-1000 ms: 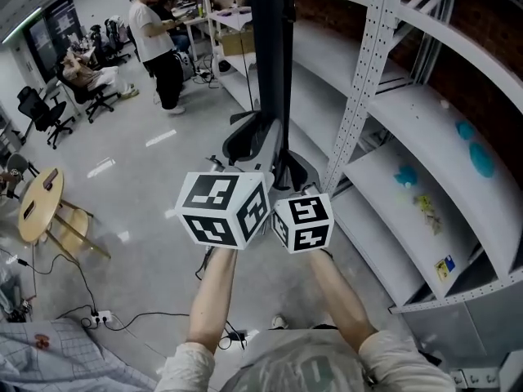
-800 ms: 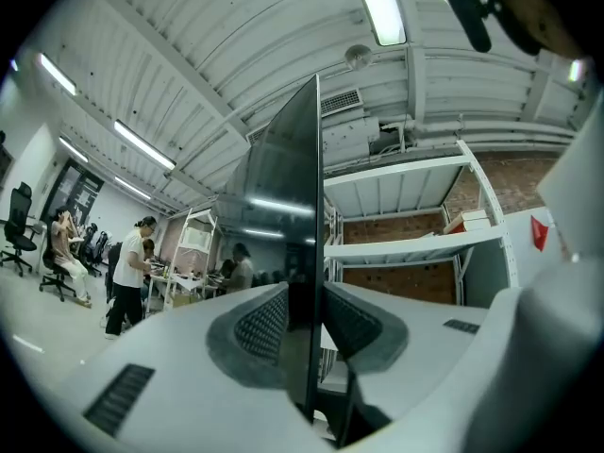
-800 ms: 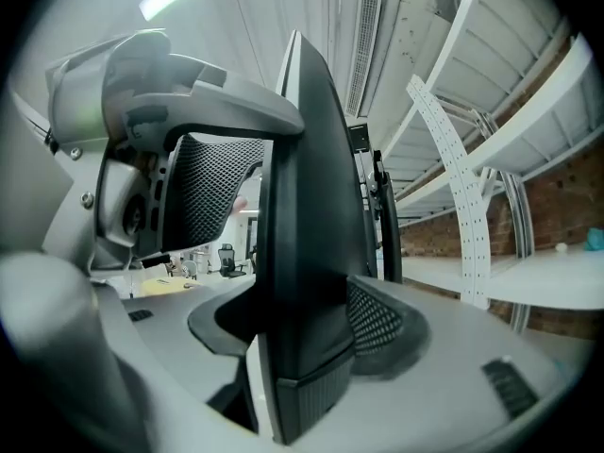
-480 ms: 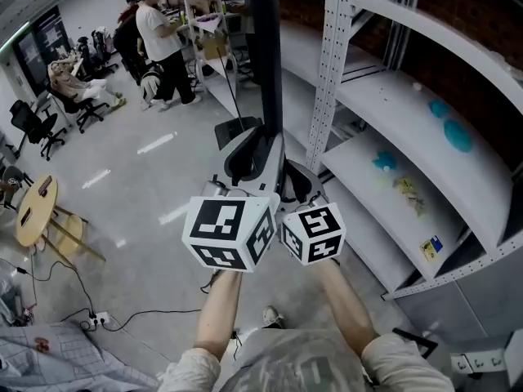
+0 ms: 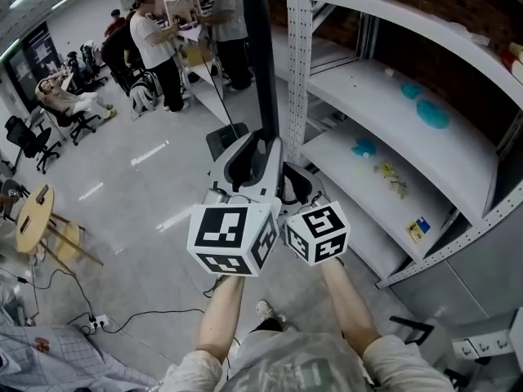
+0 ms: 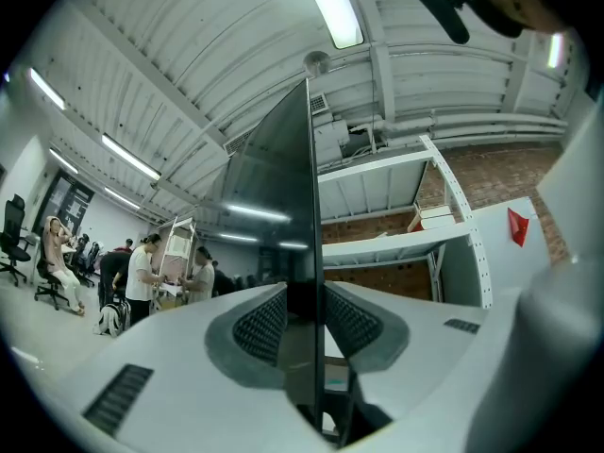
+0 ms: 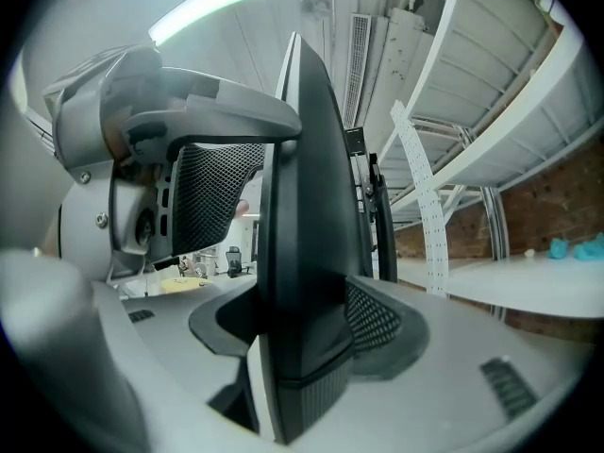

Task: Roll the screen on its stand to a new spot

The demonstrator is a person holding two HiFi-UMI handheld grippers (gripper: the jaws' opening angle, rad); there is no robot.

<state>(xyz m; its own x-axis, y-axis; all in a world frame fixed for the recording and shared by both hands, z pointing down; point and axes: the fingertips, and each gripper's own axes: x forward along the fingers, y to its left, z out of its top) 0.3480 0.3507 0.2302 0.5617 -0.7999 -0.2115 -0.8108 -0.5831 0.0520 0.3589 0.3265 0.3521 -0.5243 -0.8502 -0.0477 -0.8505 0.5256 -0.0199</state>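
The screen (image 5: 257, 64) is a tall black panel seen edge-on, rising from between both grippers. My left gripper (image 5: 249, 149) holds its thin edge; in the left gripper view the meshed pads (image 6: 260, 321) sit against the screen (image 6: 274, 196) on both sides of the gripper's middle (image 6: 305, 324), and the jaws are just opening. My right gripper (image 5: 296, 182) stands close beside it. In the right gripper view that gripper (image 7: 302, 333) is shut on the screen's thicker edge (image 7: 307, 187). The stand's base is hidden under the marker cubes.
White metal shelving (image 5: 392, 137) runs along the right, its perforated post (image 5: 298, 64) close beside the screen. Several people (image 5: 159, 47) stand at the far left by a table. A round wooden stool (image 5: 33, 215) and floor cables (image 5: 98, 321) lie at the left.
Both grippers and the screen have moved forward along the shelving; the post has slid left toward the screen and the standing people appear nearer. Both grips look unchanged.
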